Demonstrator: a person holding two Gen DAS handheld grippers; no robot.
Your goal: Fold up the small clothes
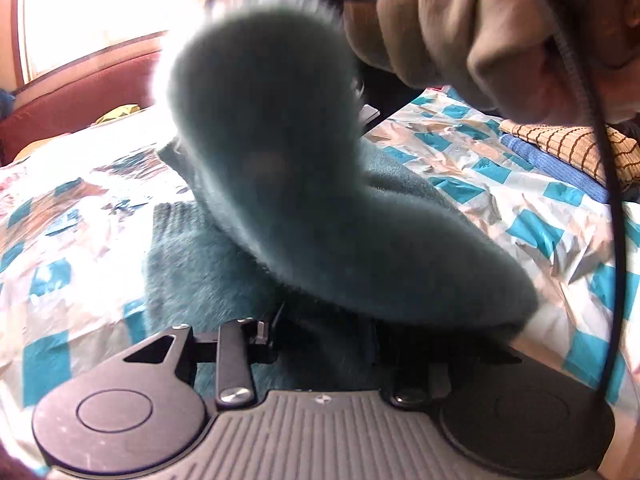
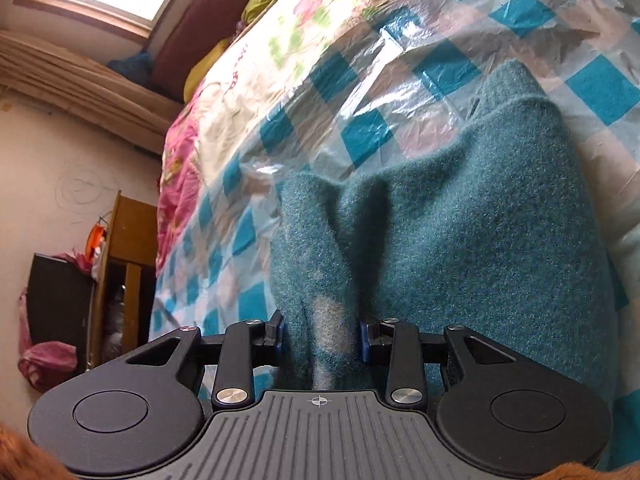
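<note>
A fuzzy teal knitted garment (image 1: 200,264) lies on a bed under a blue-and-white checked plastic sheet (image 1: 520,208). A raised fold of it arches close in front of the left wrist camera and hides most of my left gripper (image 1: 324,336). The cloth is bunched between its jaws, which look shut on it. At the top right, a gloved hand (image 1: 460,28) holds the other gripper. In the right wrist view the garment (image 2: 460,220) spreads ahead over the sheet (image 2: 360,80). My right gripper (image 2: 320,336) is shut on a pinched ridge of it.
A stack of folded clothes, tan checked (image 1: 568,144) over blue (image 1: 552,164), sits at the right edge of the bed. A black cable (image 1: 616,200) hangs down the right side. A maroon headboard (image 1: 80,96) stands behind; a floral quilt (image 2: 180,160) and wooden cabinet (image 2: 128,240) are left.
</note>
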